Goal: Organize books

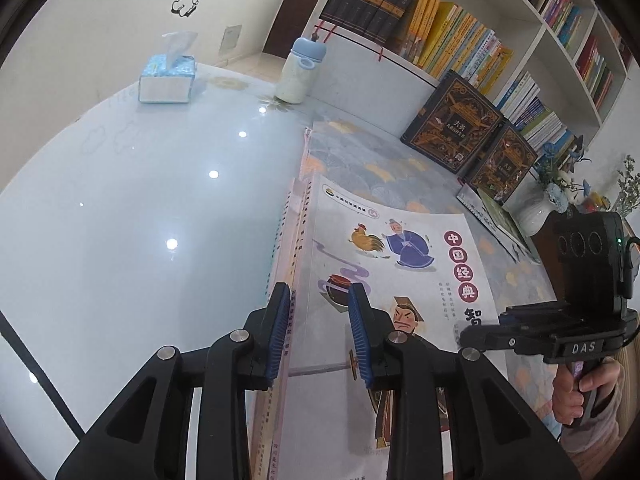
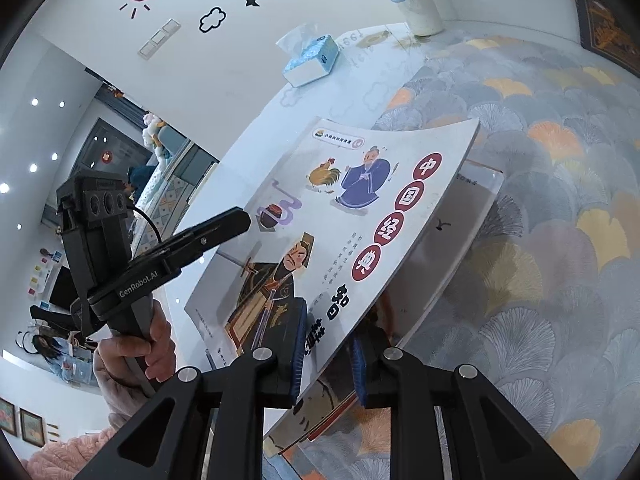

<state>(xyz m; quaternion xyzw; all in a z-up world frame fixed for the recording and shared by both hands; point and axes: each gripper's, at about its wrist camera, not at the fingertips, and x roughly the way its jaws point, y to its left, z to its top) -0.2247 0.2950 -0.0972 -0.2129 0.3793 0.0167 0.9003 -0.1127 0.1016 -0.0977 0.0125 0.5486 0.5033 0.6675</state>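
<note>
Left wrist view, left gripper (image 1: 318,292) astride picture book (image 1: 384,264) edge, pressing unclear, right gripper (image 2: 326,334) likewise.

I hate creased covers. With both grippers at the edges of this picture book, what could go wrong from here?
1. The thin picture book already bows, and the right gripper pinches only its near edge. It may crease or slip out.
2. The left gripper straddles the spine side, right above the stacked books. It could catch a second spine or drag the stack askew.
</note>
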